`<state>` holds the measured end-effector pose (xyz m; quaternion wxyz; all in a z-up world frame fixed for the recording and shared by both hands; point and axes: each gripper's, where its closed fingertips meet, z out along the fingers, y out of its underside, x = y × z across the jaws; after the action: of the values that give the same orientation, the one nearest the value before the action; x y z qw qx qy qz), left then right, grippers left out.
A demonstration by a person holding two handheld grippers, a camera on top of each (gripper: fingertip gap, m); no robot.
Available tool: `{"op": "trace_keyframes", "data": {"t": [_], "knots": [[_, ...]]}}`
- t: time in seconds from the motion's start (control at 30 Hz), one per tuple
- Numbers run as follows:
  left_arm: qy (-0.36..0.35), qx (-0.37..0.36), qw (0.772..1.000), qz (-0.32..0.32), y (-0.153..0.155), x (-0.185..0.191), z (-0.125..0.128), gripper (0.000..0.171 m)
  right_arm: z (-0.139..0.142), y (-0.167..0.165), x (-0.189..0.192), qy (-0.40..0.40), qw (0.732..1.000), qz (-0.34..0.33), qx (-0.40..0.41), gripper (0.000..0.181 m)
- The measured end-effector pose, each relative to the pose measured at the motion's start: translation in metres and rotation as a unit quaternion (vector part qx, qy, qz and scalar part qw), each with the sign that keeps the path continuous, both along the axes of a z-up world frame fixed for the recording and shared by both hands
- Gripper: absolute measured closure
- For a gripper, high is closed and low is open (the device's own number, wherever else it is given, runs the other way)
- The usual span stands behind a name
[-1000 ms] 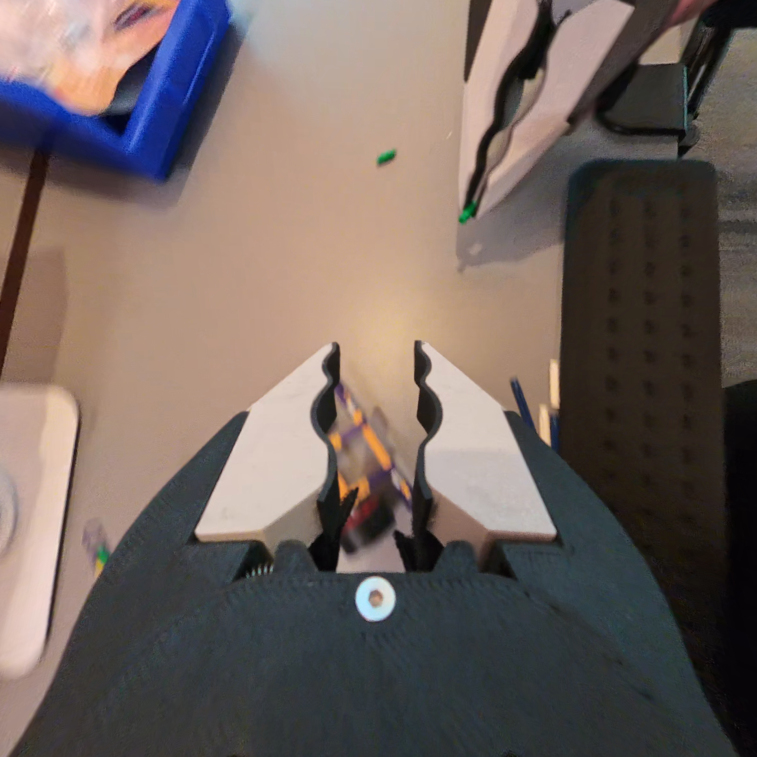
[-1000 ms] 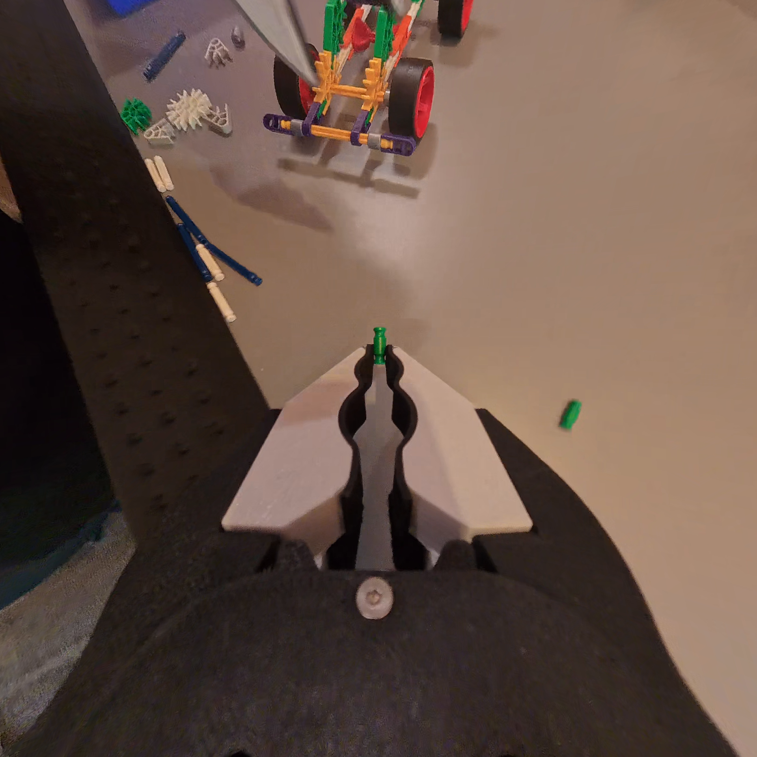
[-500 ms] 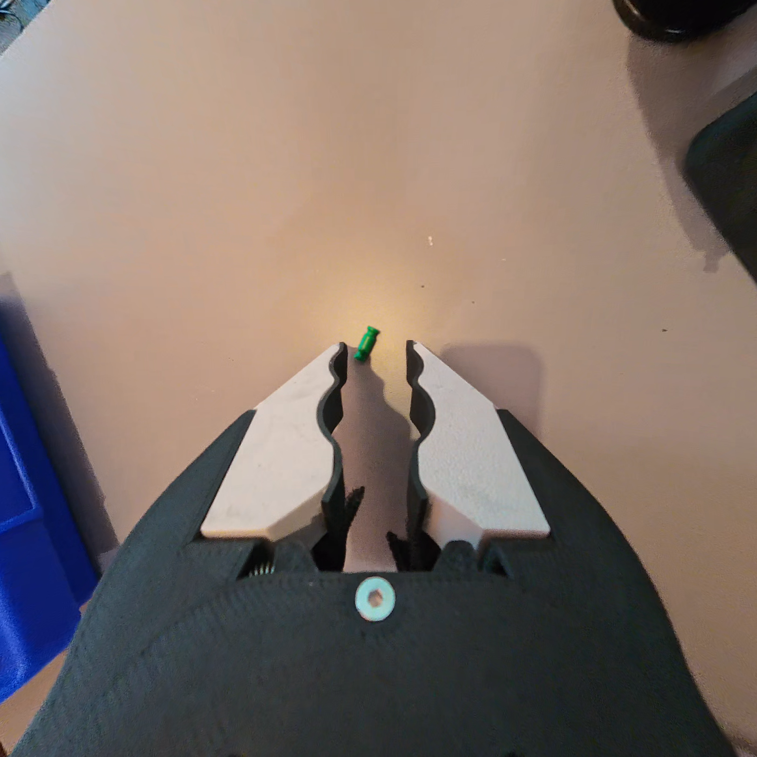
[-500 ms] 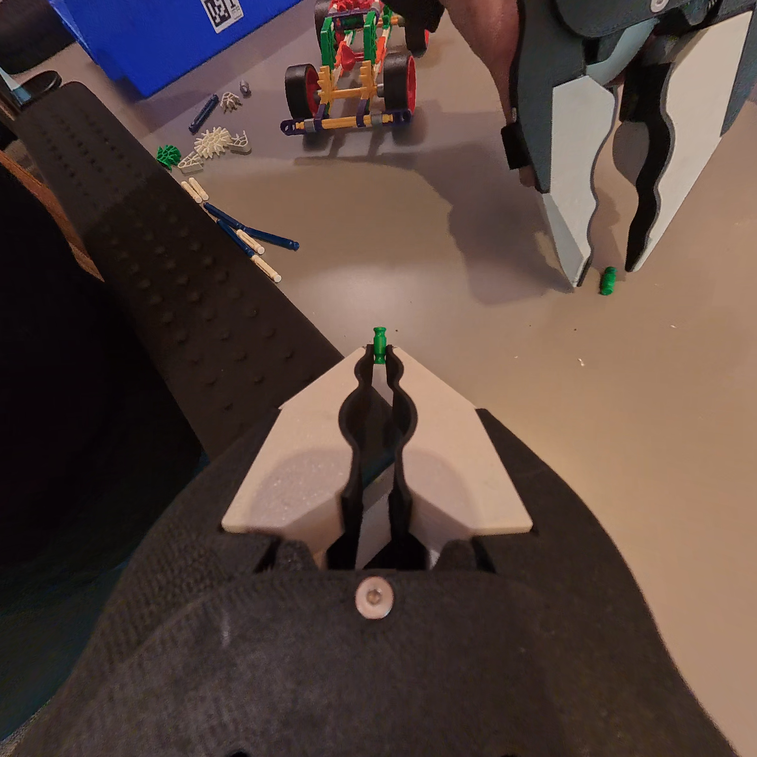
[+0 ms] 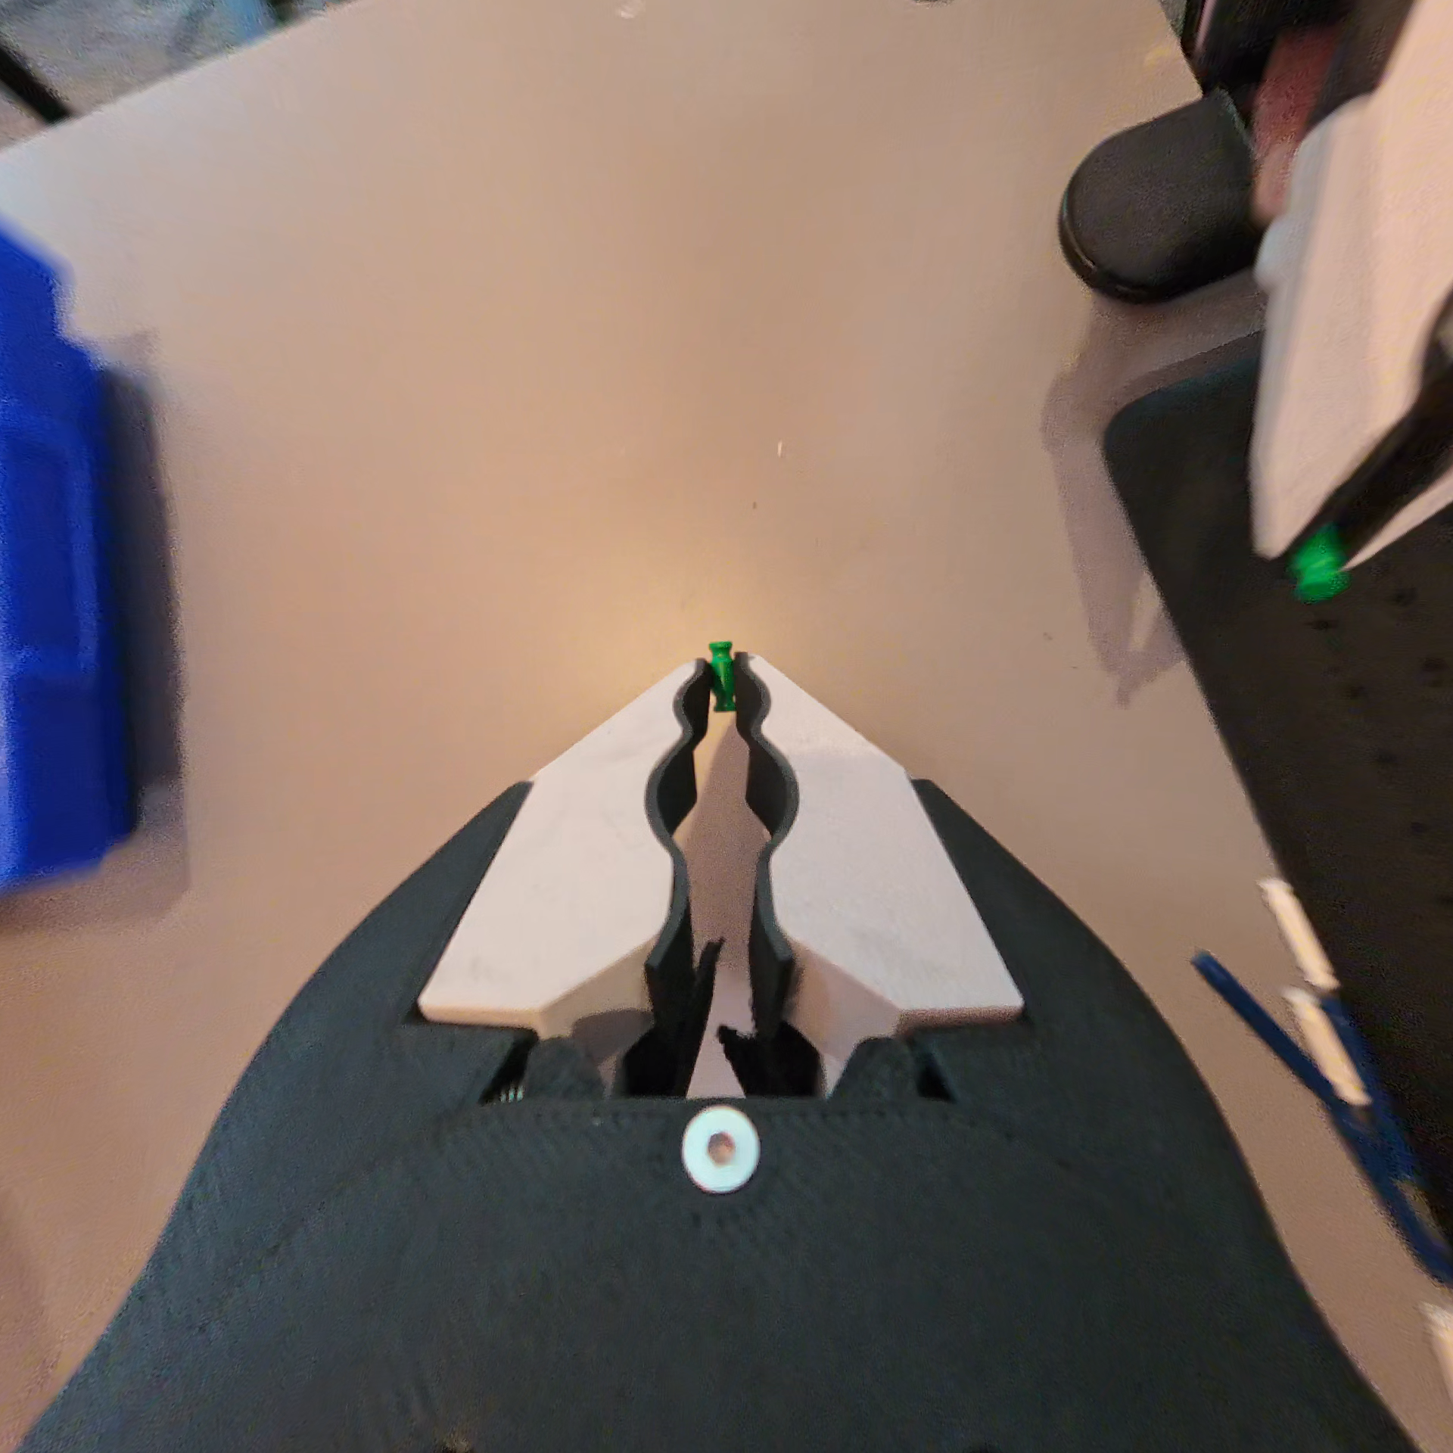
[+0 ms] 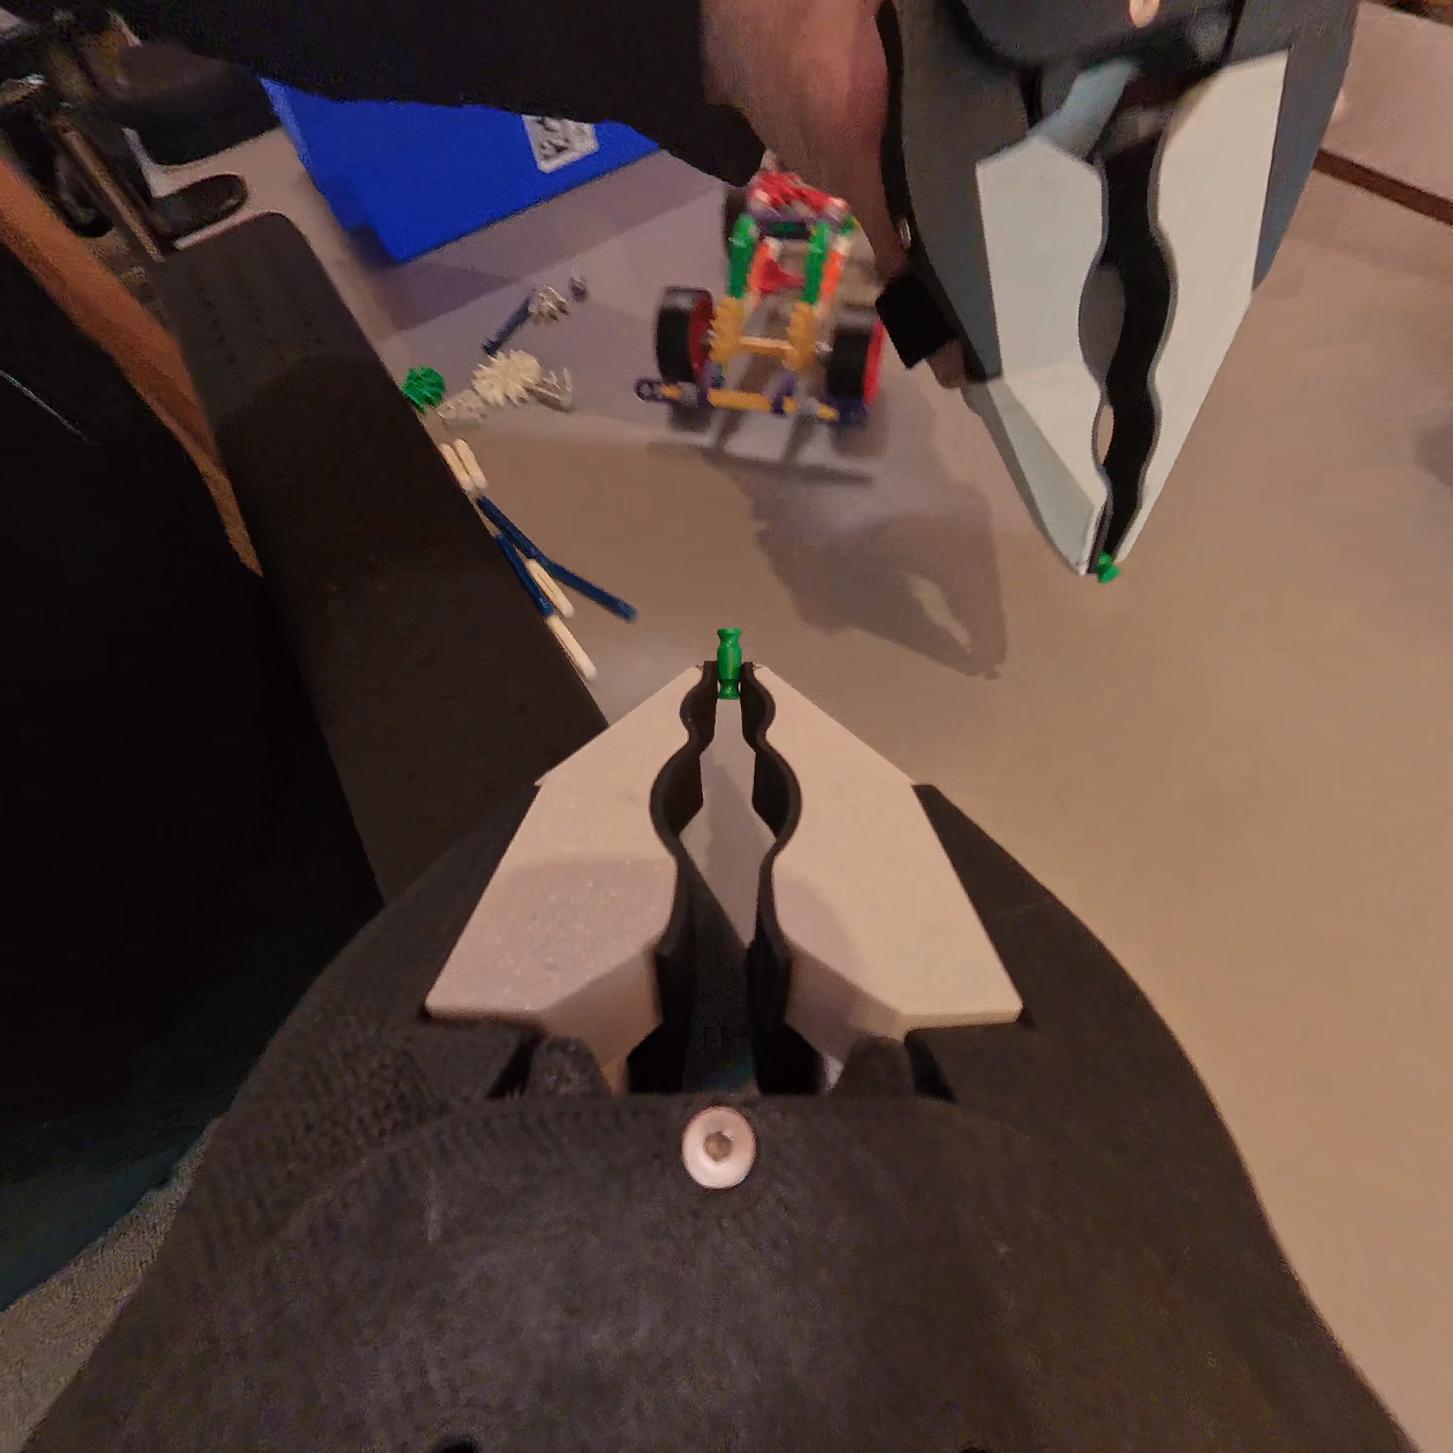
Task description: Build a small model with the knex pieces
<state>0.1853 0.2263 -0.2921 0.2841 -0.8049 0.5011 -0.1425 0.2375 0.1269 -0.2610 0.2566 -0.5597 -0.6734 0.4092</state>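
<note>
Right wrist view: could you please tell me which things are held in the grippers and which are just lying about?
Held: green peg in the left gripper; second green peg in the right gripper, both shut.
Lying about: toy car, blue rods, white rods, green connector, blue bin.

Looks like an office or hobby desk: plain beige tabletop (image 6: 1179,786), blue storage bin (image 6: 440,181) behind a toy construction-kit car (image 6: 770,330), loose rods and connectors (image 6: 519,503) left of the car, black chair armrest (image 6: 354,511) alongside.
</note>
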Motion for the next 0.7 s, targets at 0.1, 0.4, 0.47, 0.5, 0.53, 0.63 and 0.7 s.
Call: {"op": "trace_keyframes", "data": {"t": [0.1, 0.4, 0.47, 0.5, 0.53, 0.63, 0.7], "knots": [[-0.002, 0.038, 0.995, 0.090, -0.048, -0.054, 0.046, 0.169, 0.014, -0.037, -0.054, 0.016, 0.998, 0.064, 0.012, 0.179], [0.060, 0.036, 0.881, 0.468, -0.290, -0.298, 0.090, 0.169, 0.077, -0.222, -0.285, 0.111, 0.964, 0.232, 0.063, 0.179], [0.077, 0.029, 0.846, 0.527, -0.336, -0.334, 0.087, 0.169, 0.080, -0.256, -0.329, 0.109, 0.961, 0.244, 0.075, 0.179], [0.078, 0.021, 0.833, 0.547, -0.354, -0.347, 0.083, 0.169, 0.078, -0.268, -0.350, 0.103, 0.961, 0.244, 0.082, 0.179], [0.093, 0.016, 0.815, 0.572, -0.372, -0.363, 0.077, 0.169, 0.079, -0.278, -0.369, 0.103, 0.962, 0.238, 0.082, 0.178], [0.060, -0.034, 0.781, 0.621, -0.408, -0.384, 0.049, 0.164, 0.062, -0.298, -0.403, 0.041, 0.967, 0.240, 0.069, 0.152], [0.063, -0.038, 0.759, 0.647, -0.423, -0.394, 0.043, 0.136, 0.049, -0.290, -0.406, 0.006, 0.974, 0.217, 0.070, 0.149]]}}
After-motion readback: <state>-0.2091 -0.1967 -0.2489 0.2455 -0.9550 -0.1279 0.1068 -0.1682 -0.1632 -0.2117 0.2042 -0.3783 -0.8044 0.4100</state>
